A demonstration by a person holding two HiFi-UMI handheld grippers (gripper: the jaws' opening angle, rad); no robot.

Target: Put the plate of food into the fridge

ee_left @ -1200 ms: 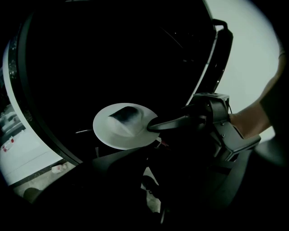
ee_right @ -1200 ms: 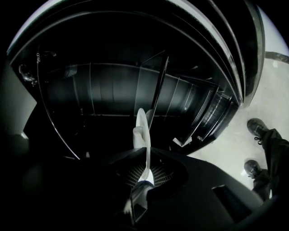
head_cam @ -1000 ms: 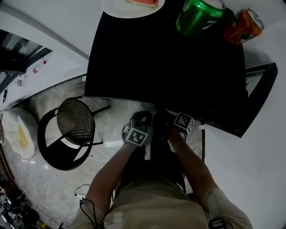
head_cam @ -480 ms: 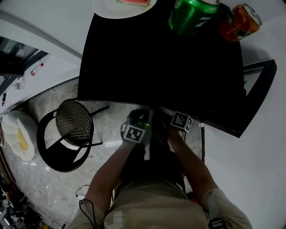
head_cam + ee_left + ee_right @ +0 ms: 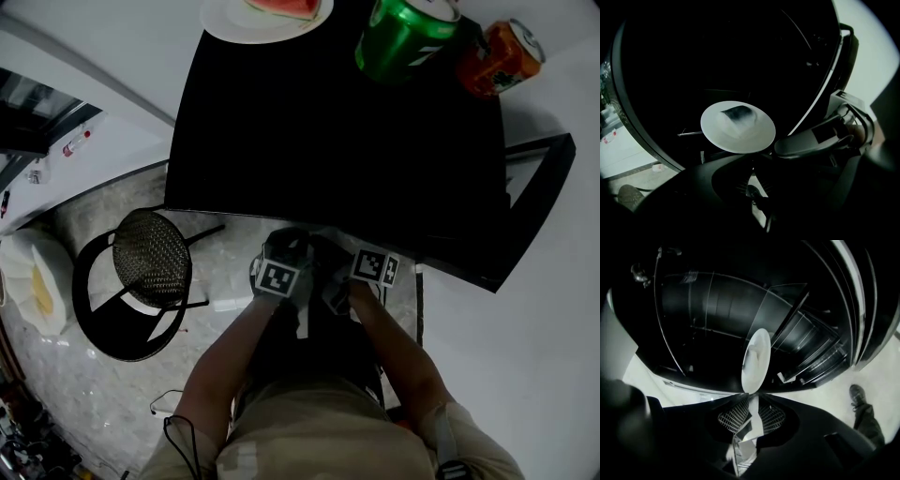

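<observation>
A white plate point(image 5: 756, 359) stands edge-on between my right gripper's point(image 5: 751, 397) jaws, which are shut on its rim, in front of the dark open fridge point(image 5: 717, 310). In the left gripper view the same plate point(image 5: 754, 133) shows its face, with a dark piece of food point(image 5: 737, 114) on it. My left gripper point(image 5: 751, 161) sits just below the plate's near rim, its jaws together with nothing seen between them. In the head view both grippers point(image 5: 286, 248) point(image 5: 342, 258) are close together under the fridge's black top point(image 5: 328, 131), which hides the held plate.
On the fridge top stand another white plate with watermelon point(image 5: 267, 11), a green can point(image 5: 408, 33) and an orange can point(image 5: 497, 56). The fridge door point(image 5: 539, 187) hangs open at the right. A black mesh stool point(image 5: 150, 258) is at the left. A shoe point(image 5: 858, 394) is on the floor.
Both grippers have edged slightly left and the right one has come closer to the left one. The right gripper's hold on the plate is unchanged.
</observation>
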